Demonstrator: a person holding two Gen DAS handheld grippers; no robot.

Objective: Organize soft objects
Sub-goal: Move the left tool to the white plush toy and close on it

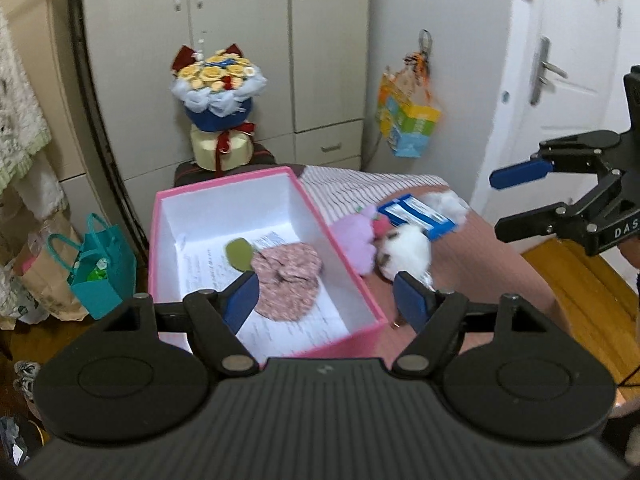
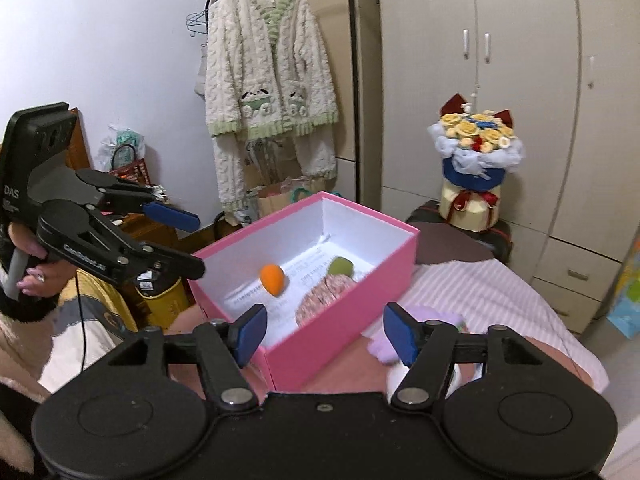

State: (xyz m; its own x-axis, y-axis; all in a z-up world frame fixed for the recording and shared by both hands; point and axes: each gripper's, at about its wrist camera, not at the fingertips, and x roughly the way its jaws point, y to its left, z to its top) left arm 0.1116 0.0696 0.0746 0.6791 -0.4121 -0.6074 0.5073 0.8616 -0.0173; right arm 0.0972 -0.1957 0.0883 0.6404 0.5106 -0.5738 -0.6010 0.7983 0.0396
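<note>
Two grippers, left gripper (image 1: 324, 300) and right gripper (image 2: 324, 334), jaws apart, empty | pink box (image 1: 348, 268) near-left on bed (image 1: 472, 264), holding floral pouch (image 1: 288, 280), green piece (image 2: 340, 267), orange piece (image 2: 272, 279) | purple plush (image 1: 354, 238), white plush (image 1: 406, 250) right of box, likely awaiting boxing.

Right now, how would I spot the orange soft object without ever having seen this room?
Find the pink box with white walls on the bed. Inside, on the printed paper lining its floor, lies the orange egg-shaped sponge, toward the end away from the wardrobe. The green sponge and pink floral fabric piece lie apart from it; it alone is bright orange.
</note>
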